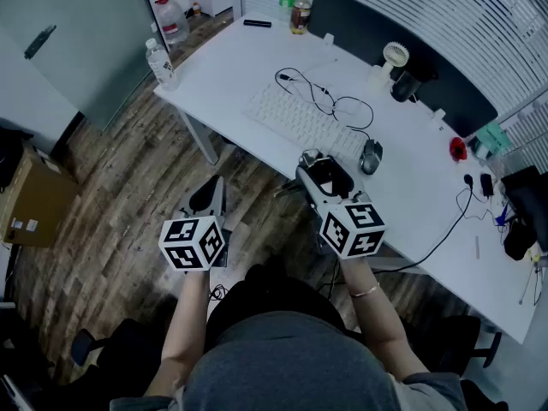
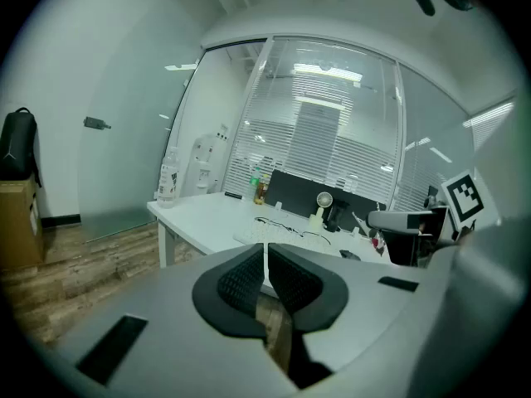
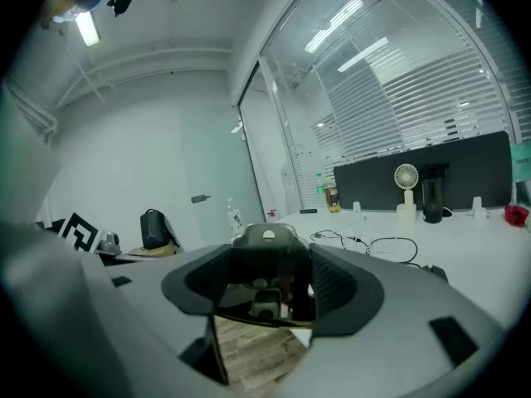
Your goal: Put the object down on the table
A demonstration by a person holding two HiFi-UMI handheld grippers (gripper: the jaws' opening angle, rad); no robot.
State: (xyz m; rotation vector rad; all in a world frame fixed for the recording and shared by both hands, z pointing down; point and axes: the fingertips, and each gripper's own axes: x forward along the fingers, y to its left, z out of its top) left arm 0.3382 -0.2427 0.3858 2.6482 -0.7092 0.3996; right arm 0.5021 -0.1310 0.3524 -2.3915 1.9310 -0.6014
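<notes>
The right gripper (image 1: 315,168) is clamped on a dark object (image 1: 330,176), its jaws spread wide with the pads pressed against the object's two sides. The object is boxy and glossy, with a silvery metal end. In the head view it sits at centre frame, held in the air at the near edge of the white table (image 1: 257,67). Its long axis runs along the jaws, and the silvery end points to the upper left, toward the keyboard (image 1: 291,116).

A mouse (image 1: 370,155) lies just to the upper right of the object. A black cable (image 1: 330,101) loops across the tabletop beyond the keyboard. A small fan (image 1: 394,56) and bottles (image 1: 299,11) stand at the far side.

The left gripper (image 1: 214,193) hangs over the wooden floor (image 1: 128,195) at lower left, its jaws together on nothing.
</notes>
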